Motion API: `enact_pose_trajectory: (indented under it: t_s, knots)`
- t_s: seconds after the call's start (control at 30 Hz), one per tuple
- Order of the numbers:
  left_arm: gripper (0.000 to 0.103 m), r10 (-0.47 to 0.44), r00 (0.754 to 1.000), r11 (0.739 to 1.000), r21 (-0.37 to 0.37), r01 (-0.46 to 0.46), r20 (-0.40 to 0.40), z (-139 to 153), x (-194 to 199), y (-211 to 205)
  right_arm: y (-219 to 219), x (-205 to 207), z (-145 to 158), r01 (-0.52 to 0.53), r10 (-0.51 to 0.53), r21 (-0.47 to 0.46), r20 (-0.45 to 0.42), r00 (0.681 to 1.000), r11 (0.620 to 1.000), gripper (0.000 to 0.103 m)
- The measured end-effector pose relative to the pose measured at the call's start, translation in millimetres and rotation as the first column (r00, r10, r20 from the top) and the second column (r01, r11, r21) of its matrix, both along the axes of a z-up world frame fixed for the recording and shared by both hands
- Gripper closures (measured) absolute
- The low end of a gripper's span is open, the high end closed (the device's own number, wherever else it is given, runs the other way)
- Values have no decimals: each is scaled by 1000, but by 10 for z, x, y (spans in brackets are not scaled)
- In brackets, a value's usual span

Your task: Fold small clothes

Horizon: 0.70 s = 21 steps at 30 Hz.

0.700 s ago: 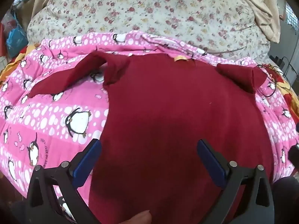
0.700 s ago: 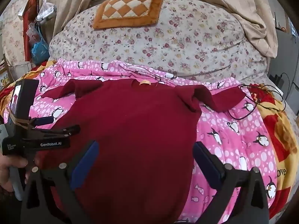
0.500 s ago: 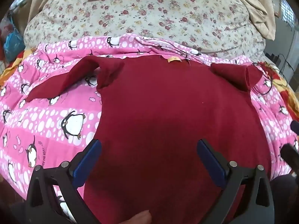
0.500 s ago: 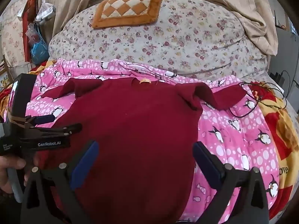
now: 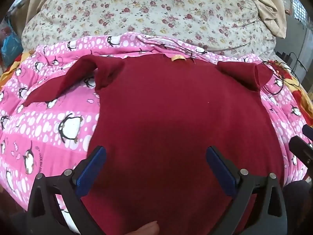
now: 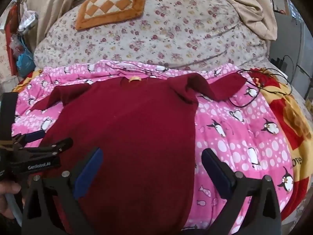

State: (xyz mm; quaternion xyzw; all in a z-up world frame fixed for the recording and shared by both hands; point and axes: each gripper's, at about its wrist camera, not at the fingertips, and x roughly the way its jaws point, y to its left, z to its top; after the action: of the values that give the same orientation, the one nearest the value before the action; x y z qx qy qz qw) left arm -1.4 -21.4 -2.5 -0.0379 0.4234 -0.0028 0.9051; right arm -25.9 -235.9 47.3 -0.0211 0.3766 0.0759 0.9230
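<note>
Dark red shirt [image 5: 176, 117] lies spread flat on the pink penguin blanket [image 5: 49, 129] – both claws, left gripper [image 5: 156, 157] and right gripper [image 6: 151, 159], hang over its lower half, jaws wide apart, gripping nothing.

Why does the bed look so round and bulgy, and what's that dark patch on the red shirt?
Left wrist view: the fisheye lens bows the pink penguin blanket, corners go black, and a soft shadow darkens the red shirt near the tool. Right wrist view: same bulge, with the checkered cushion slightly blurred.
</note>
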Motion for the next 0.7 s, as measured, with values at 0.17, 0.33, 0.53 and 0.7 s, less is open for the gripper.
enact_pose_trajectory:
  t_s: [0.17,0.33,0.53,0.7]
  knots:
    - [18,-28,1000,1000,1,28,5,-23,-5,-71,34,23,6,8,-8,-19,4,1000,1000,1]
    - [18,-34,999,999,5,34,-7,-58,23,-113,60,22,23,-1,1,-24,15,1000,1000,1]
    - [18,-44,999,999,11,44,-16,-76,19,-117,65,37,-4,3,-3,-30,6,1000,1000,1]
    - [18,-44,999,999,10,44,-16,-77,15,-118,62,64,-36,19,-19,-37,-12,1000,999,1]
